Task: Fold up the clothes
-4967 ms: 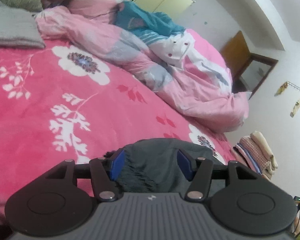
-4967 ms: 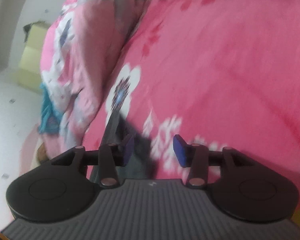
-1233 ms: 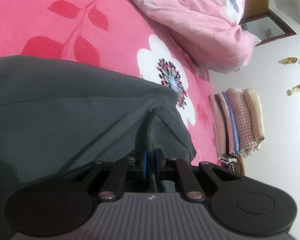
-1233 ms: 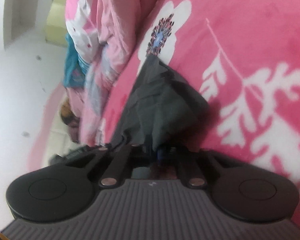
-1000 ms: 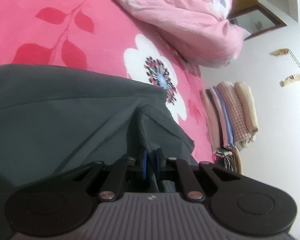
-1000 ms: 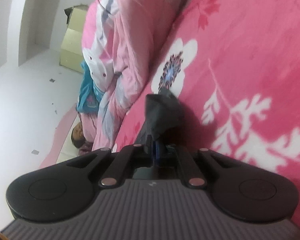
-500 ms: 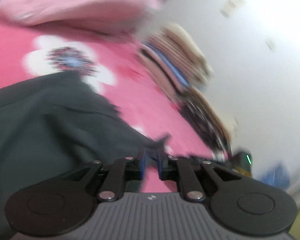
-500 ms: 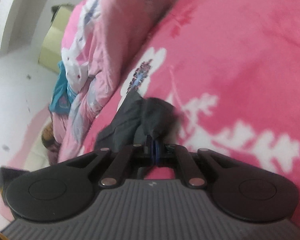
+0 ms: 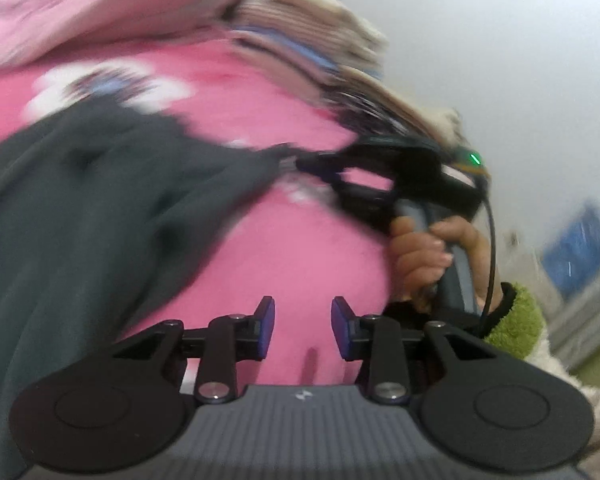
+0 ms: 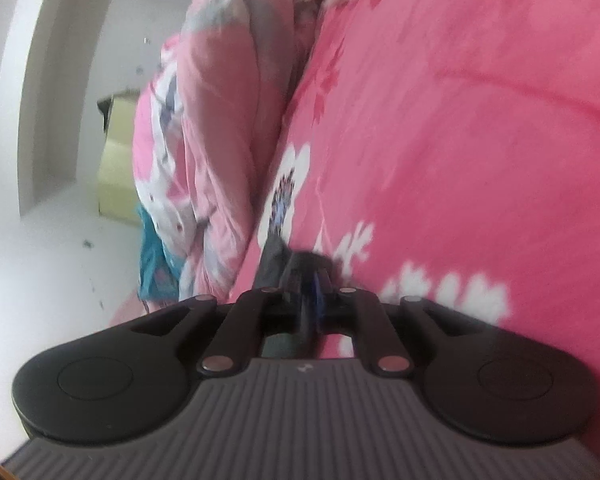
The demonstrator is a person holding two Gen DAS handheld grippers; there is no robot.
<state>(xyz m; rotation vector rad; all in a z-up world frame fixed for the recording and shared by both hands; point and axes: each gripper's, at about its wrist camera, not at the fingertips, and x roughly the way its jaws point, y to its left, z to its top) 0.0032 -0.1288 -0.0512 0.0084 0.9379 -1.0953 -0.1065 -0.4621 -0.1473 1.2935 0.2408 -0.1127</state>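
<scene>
The dark grey fabric garment [image 9: 100, 208] fills the left of the left wrist view, clear of the left gripper [image 9: 303, 330], whose jaws are opening with only the pink floral bedspread [image 9: 300, 248] between them. At right centre, a hand [image 9: 424, 256] holds the right gripper [image 10: 312, 280], pinching the garment's corner. A second ago the left gripper still pinched the cloth.

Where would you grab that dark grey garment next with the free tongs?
Probably its loose edge hanging over the pink bedsheet, coming in from the bare sheet side. The dark grey garment bunches elsewhere, but that edge is thin enough to pinch. The left tongs are opening with nothing between them; the right tongs pinch its far corner.
</scene>
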